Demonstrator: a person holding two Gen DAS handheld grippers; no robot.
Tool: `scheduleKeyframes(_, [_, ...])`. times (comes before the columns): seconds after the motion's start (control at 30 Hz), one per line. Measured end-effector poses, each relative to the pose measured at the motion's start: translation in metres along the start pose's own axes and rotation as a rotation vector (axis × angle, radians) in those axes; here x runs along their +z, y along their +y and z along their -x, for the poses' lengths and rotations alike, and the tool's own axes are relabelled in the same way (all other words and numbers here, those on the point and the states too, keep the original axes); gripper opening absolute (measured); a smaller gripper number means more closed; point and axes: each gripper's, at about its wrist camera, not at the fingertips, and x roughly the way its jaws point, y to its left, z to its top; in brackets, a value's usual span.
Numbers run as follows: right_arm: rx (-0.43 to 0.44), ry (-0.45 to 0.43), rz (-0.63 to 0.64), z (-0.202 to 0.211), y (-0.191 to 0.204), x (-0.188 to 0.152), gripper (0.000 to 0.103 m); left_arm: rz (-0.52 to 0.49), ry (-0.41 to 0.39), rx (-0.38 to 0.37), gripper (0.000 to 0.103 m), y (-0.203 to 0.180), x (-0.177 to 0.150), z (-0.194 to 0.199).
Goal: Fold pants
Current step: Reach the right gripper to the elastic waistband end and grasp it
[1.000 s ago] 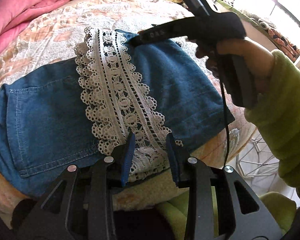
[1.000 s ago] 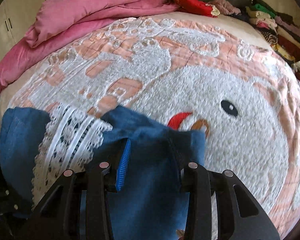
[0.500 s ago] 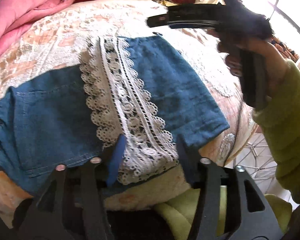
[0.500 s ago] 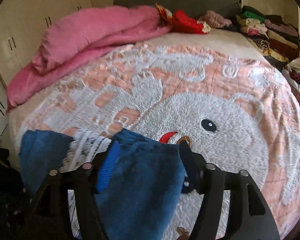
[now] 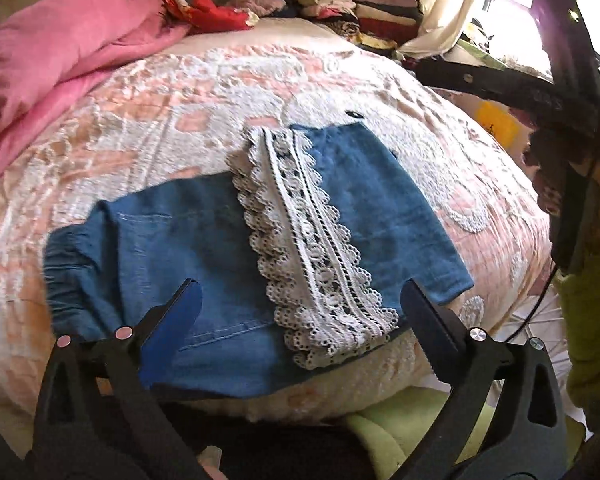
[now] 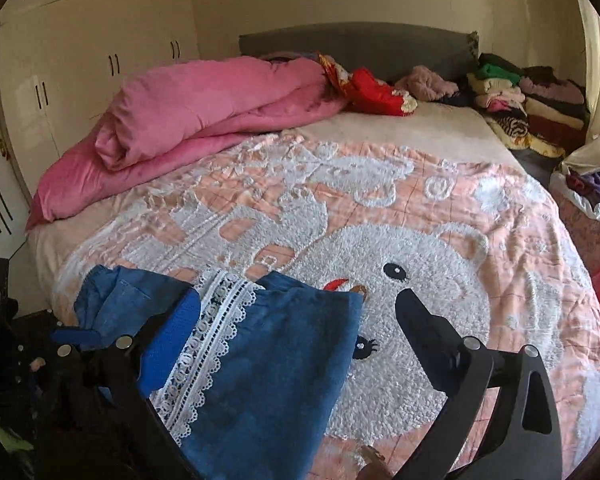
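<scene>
Jaws of the left gripper (image 5: 300, 304) stand spread wide, having just been opening; its blue-padded finger and its black finger hang on either side of the lace hem, and neither touches cloth. Jaws of the right gripper (image 6: 300, 312) are likewise spread wide after just opening, with the dark blue leg panel below and between them but not pinched.

The pants (image 5: 172, 256), blue denim with a white lace trim (image 5: 312, 256), lie folded on the near part of the bed (image 6: 440, 216), the leg end laid back over the seat so that the lace band crosses the middle of the bundle. The gathered waistband sits at the left, the folded edge at the right. In the left wrist view the right gripper (image 5: 452, 74) is seen at the far right, above the bed and clear of the pants, held by a hand (image 5: 548, 184) with a green sleeve (image 5: 592, 308) below it.

A pink quilt (image 6: 204, 108) lies bunched at the far left of the bed; a red cloth (image 6: 376, 88) and stacked folded clothes (image 6: 516, 104) line the far edge. White wardrobe doors (image 6: 80, 48) stand at the far left.
</scene>
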Motion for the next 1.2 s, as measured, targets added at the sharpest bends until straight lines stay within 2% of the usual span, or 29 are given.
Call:
scheduleKeyframes(0.37, [0.026, -0.035, 0.053, 0.02, 0.029, 0.01, 0.098, 0.037, -0.042, 0.076, 0.093, 0.016, -0.001, 0.026])
scheduleKeyframes(0.7, [0.071, -0.023, 0.137, 0.02, 0.07, 0.018, 0.098, 0.077, -0.069, 0.134, 0.093, 0.036, -0.008, 0.045])
scheduleKeyframes(1.2, [0.155, 0.04, 0.229, -0.013, 0.128, 0.024, 0.098, 0.162, -0.053, 0.198, 0.093, 0.078, -0.031, 0.059])
